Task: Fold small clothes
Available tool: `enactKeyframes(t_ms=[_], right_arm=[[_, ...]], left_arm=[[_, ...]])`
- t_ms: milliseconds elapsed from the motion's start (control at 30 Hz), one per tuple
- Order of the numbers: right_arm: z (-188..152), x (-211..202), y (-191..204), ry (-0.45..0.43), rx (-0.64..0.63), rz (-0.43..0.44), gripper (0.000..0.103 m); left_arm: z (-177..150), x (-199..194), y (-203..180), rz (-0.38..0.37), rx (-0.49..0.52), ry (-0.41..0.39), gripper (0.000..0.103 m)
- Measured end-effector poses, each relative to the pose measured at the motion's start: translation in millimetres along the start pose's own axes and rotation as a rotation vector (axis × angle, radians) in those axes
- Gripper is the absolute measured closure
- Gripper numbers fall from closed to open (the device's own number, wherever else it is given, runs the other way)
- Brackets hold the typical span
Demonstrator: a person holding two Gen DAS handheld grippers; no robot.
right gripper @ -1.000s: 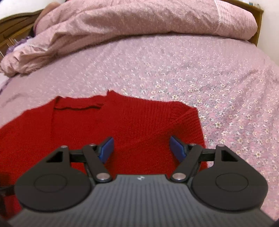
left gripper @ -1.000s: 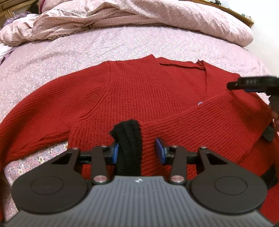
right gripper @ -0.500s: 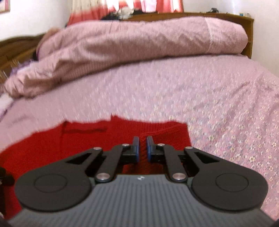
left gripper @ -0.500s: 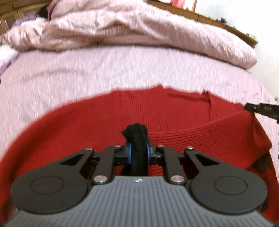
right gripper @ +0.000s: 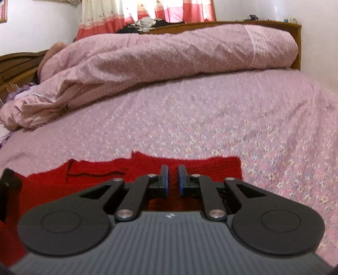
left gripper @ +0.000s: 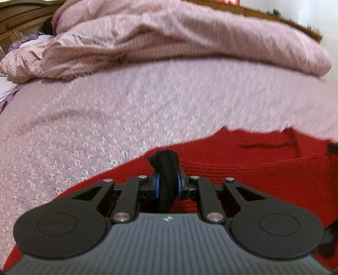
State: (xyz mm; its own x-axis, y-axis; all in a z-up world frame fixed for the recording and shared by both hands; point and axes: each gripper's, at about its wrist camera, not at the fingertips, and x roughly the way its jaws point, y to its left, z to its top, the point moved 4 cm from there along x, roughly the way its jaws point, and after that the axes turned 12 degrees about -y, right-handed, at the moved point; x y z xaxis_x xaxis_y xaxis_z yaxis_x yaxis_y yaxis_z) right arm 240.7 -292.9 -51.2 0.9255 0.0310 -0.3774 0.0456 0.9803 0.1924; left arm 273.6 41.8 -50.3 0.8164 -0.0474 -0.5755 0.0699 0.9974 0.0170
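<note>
A red knit sweater (left gripper: 264, 169) lies on the bed, collar toward the far side; it also shows in the right wrist view (right gripper: 105, 175). My left gripper (left gripper: 168, 184) is shut on the sweater's black cuff (left gripper: 165, 167), which sticks up between the blue pads. My right gripper (right gripper: 172, 179) is shut near the sweater's right shoulder, with a thin gap between the pads; what it pinches is hidden below. The sweater's lower part is hidden under both grippers.
The bed has a pink floral sheet (right gripper: 232, 127). A rumpled pink duvet (right gripper: 169, 57) is piled along the far side, with a wooden headboard (right gripper: 253, 23) and curtains (right gripper: 147, 10) behind. The other gripper shows at the left edge of the right wrist view (right gripper: 8, 186).
Both grippers were open a second ago and have closed, the left on the black cuff. Both have since tilted up and moved forward, so more bed and duvet show.
</note>
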Motion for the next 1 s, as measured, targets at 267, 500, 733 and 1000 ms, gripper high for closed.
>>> enactKeyframes(t_ms=[267,500,733,1000], right_arm=[[17.8,-34.4,-29.5,-0.091,0.029,-0.01,0.039],[8.7,-24.6,-51.5,-0.021,-0.048,-0.069,0.037],[-13.8,1.2,-58.5,0.04,-0.099,-0.19,0.062],[-4.9,-7.9,-62.9,0.059,-0.038,-0.172,0.06]], left_arm=[[-8.4,6.0,0.5,0.004,0.0,0.004,0.084],[-9.2,6.5,-5.5,0.019,0.045,-0.014,0.084],[-5.9,23.9,-4.3,0.023,0.055,-0.01,0.076],[8.2,3.8,19.9,-0.005,-0.039,0.002,0.052]])
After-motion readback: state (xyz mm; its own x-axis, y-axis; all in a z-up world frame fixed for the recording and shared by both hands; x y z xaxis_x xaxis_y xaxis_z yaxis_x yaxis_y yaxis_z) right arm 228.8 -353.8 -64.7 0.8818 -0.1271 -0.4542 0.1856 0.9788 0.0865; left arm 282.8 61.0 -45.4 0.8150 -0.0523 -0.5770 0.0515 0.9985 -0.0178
